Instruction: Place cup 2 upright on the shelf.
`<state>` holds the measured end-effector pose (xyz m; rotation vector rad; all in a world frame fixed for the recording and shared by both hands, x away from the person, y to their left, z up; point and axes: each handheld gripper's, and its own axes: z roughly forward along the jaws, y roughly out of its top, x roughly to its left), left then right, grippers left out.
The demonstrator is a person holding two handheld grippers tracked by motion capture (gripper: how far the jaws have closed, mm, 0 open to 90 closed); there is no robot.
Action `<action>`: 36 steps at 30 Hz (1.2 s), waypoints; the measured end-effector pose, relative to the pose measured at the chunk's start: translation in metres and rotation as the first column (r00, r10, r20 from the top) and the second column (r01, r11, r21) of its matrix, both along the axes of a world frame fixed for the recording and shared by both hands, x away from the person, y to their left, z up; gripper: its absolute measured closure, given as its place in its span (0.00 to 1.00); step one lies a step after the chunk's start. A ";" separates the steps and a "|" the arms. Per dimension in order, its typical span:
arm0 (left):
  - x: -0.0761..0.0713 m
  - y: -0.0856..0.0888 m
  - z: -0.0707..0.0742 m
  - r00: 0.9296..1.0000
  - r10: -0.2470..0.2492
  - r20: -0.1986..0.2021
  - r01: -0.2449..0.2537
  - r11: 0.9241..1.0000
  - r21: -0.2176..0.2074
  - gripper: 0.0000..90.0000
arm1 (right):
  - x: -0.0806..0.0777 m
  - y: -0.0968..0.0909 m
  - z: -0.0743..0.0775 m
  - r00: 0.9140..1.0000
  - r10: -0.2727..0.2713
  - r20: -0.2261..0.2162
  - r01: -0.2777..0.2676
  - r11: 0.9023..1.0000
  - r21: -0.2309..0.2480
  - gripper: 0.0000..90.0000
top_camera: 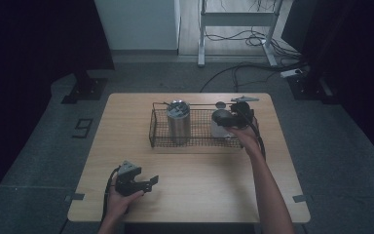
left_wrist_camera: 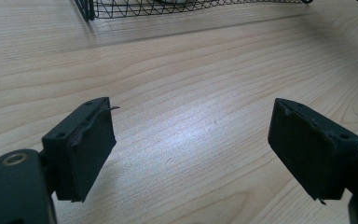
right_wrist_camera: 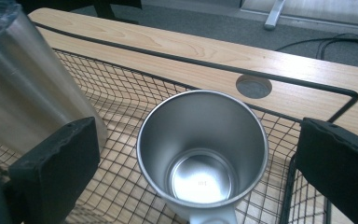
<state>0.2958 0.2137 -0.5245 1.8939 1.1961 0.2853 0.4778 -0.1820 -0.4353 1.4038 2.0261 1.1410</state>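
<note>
Two steel vessels stand in your wire basket [right_wrist_camera: 307, 186]: the lidded tumbler [right_wrist_camera: 23, 88] crowds the open cup [right_wrist_camera: 203, 149] at nine o'clock. Your right gripper [right_wrist_camera: 200, 163] straddles the cup, jaws apart, not touching; your left gripper [left_wrist_camera: 191, 154] gapes over bare table [left_wrist_camera: 191, 93].

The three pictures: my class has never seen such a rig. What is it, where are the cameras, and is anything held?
A person holds a two-jaw gripper in each hand. The high view looks down on a wooden table; the other two look along each gripper's jaws. A wire basket holds a lidded steel tumbler and an open steel cup. The left gripper is open and empty over bare table; the right gripper is open, jaws either side of the cup. Nothing is held.
</note>
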 end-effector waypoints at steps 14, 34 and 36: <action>0.000 0.000 0.000 1.000 0.002 -0.004 -0.002 1.000 0.005 0.16 | -0.033 -0.012 0.000 0.999 0.037 0.028 -0.038 0.999 0.019 0.04; 0.000 -0.002 -0.001 1.000 -0.003 -0.008 0.003 1.000 0.016 0.16 | -0.097 -0.039 -0.022 0.994 0.063 0.092 -0.066 0.997 0.040 0.14; 0.000 -0.002 -0.001 1.000 -0.005 -0.008 0.005 1.000 0.017 0.16 | -0.106 -0.044 -0.027 0.994 0.060 0.096 -0.065 0.997 0.047 0.15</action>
